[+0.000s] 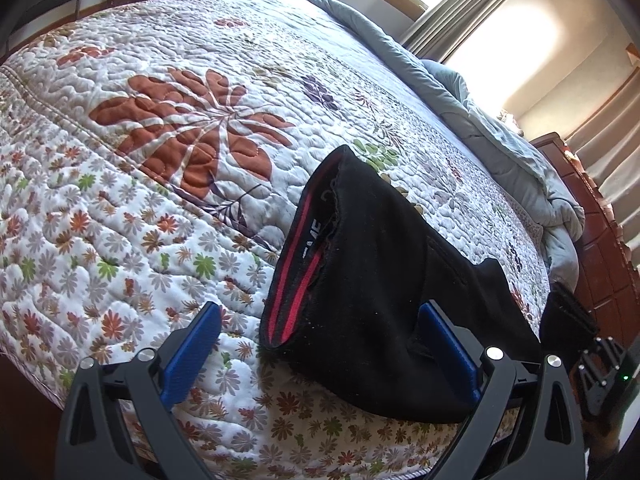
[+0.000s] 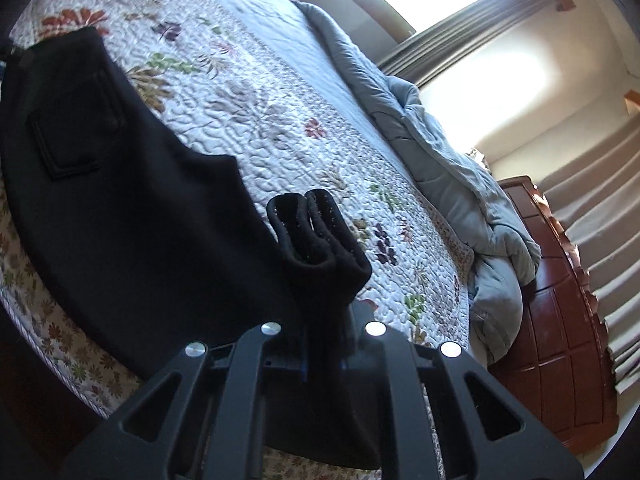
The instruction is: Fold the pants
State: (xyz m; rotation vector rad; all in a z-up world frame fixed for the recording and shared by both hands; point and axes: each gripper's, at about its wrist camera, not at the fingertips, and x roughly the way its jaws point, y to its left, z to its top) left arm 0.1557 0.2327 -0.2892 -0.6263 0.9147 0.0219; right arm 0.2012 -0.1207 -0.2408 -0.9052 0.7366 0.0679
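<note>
The black fabric pants with a red-striped waistband (image 1: 372, 264) lie on the white floral quilted bedspread (image 1: 152, 168), near its front edge. Their long axis runs along that edge: the open waistband points toward the big rust-coloured leaf print on the bedspread, and the legs trail off toward the dark red wooden dresser (image 2: 560, 320) beside the bed.

The left gripper (image 1: 320, 344) stands open, its blue pads (image 1: 192, 354) spread wide, one on the bedspread, the other against the pants' hip.

The right gripper (image 2: 324, 354) is clamped on the leg cuffs, which stick up bunched beyond its tips.

Only the left wrist view shows the red-lined waistband interior; only the right wrist view shows the stitched back pocket and the doubled cuffs. A crumpled pale blue-grey comforter (image 2: 460, 184) lies along the bedspread's far side.
</note>
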